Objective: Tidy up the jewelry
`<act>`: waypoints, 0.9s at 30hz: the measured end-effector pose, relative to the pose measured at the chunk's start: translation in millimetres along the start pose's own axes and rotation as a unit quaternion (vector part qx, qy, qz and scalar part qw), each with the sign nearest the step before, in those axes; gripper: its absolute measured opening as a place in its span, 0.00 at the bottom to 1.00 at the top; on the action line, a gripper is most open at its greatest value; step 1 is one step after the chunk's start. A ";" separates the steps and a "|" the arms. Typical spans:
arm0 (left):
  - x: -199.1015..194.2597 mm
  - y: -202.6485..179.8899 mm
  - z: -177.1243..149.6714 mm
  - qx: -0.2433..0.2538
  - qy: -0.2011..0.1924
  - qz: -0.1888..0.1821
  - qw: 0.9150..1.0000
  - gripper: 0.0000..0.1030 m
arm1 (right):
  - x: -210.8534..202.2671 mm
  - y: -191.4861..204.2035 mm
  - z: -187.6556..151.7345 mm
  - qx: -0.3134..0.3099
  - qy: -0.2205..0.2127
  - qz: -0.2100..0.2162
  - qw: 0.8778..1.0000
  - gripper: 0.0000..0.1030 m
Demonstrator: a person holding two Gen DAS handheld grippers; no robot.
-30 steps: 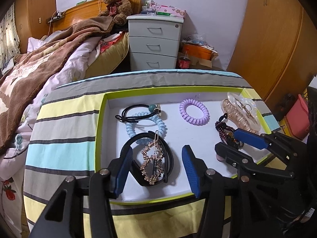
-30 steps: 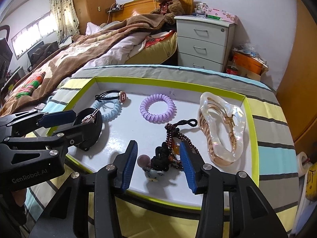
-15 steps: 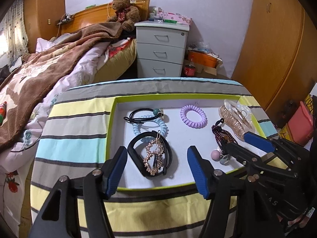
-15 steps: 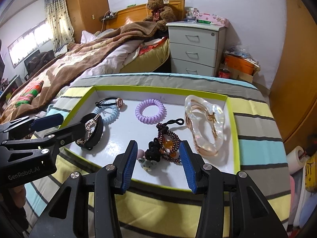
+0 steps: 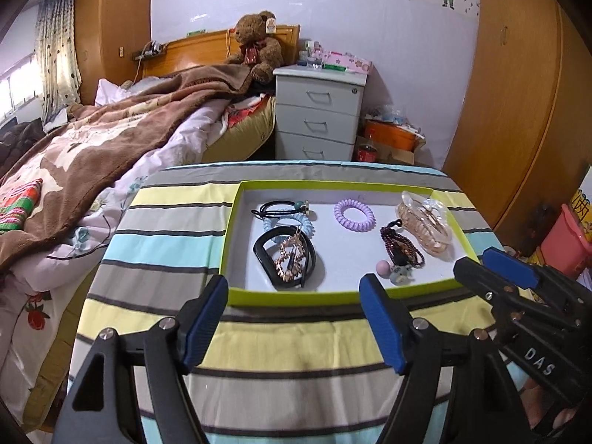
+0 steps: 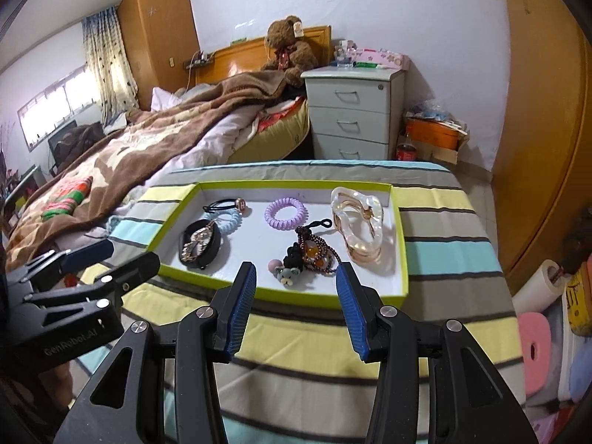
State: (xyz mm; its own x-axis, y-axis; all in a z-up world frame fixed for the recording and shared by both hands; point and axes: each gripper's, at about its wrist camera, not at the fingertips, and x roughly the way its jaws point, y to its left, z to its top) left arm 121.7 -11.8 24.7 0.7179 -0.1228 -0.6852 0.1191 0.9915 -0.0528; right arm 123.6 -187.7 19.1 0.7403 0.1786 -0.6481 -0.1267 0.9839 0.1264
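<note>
A: Where is the jewelry found?
B: Inside the green-rimmed tray (image 5: 236,298), all of it.
A: And the jaws?
B: The left gripper (image 5: 294,296) and right gripper (image 6: 296,283) are held spread and empty, short of the tray's near rim.

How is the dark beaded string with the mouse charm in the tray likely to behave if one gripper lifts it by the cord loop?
The beaded string lies in slack, bunched loops, so it would probably hang limp and swing. Its mouse charm and pink ball look attached, so they would likely dangle below. It lies apart from the clear hair claw, so it should lift without snagging.
</note>
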 end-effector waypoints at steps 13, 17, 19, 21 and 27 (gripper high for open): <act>-41.6 -4.7 -32.2 -0.004 -0.034 0.012 0.999 0.79 | -39.3 17.3 -28.2 -0.010 -0.026 0.002 1.000 0.51; -51.0 -4.2 -42.1 -0.011 -0.040 0.012 0.999 0.79 | -43.8 20.8 -34.9 -0.009 -0.028 0.003 1.000 0.51; -54.1 -4.4 -45.1 -0.009 -0.042 0.017 0.999 0.79 | -45.0 20.9 -37.3 -0.008 -0.030 0.004 1.000 0.51; -55.7 -5.2 -46.7 -0.005 -0.048 0.021 0.999 0.80 | -46.7 22.2 -41.1 -0.007 -0.031 0.003 0.999 0.51; -53.8 -5.8 -49.5 0.001 -0.041 0.049 0.998 0.81 | -48.1 23.0 -46.9 -0.003 -0.030 0.000 1.000 0.51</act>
State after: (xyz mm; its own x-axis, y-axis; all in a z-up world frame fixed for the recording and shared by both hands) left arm 48.4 -8.8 25.8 0.7796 -0.0278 -0.6257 0.0466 0.9988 0.0138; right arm 54.1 -173.1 18.0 0.7790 0.1773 -0.6014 -0.1305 0.9840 0.1211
